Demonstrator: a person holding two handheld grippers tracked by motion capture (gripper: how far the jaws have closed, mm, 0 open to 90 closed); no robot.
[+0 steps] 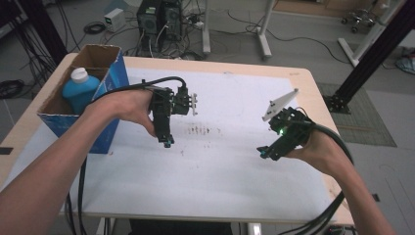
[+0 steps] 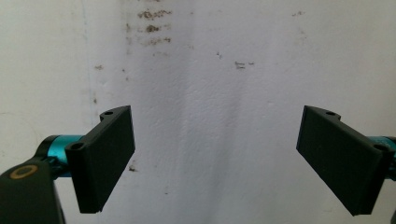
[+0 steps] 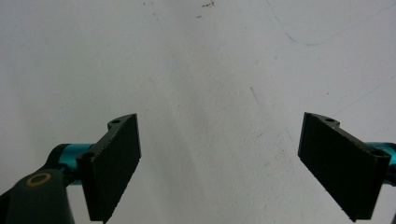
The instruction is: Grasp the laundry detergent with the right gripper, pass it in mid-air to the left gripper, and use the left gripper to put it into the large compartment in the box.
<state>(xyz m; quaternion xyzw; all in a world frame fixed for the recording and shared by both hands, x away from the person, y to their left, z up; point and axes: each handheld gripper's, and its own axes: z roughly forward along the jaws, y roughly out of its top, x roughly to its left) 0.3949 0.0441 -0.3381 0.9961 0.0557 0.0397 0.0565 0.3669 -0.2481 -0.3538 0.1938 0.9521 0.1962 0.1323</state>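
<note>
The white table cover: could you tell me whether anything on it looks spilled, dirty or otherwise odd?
Yes: a patch of dark smudges marks the white table cover between the two grippers, like dried stains. Nothing looks spilled or wet.

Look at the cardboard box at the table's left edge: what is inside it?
Inside the cardboard box stands a blue bottle with a white cap, upright near the far end. The box's near wall covers the bottle's base and the box floor.

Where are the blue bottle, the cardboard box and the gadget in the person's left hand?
Blue plastic bottle with white cap [image 1: 78, 91], high view, on its body.
Open cardboard box [image 1: 113, 74], high view, on its blue side wall.
Left hand-held gripper [image 1: 166, 142], high view, at its jaw tips.
</note>
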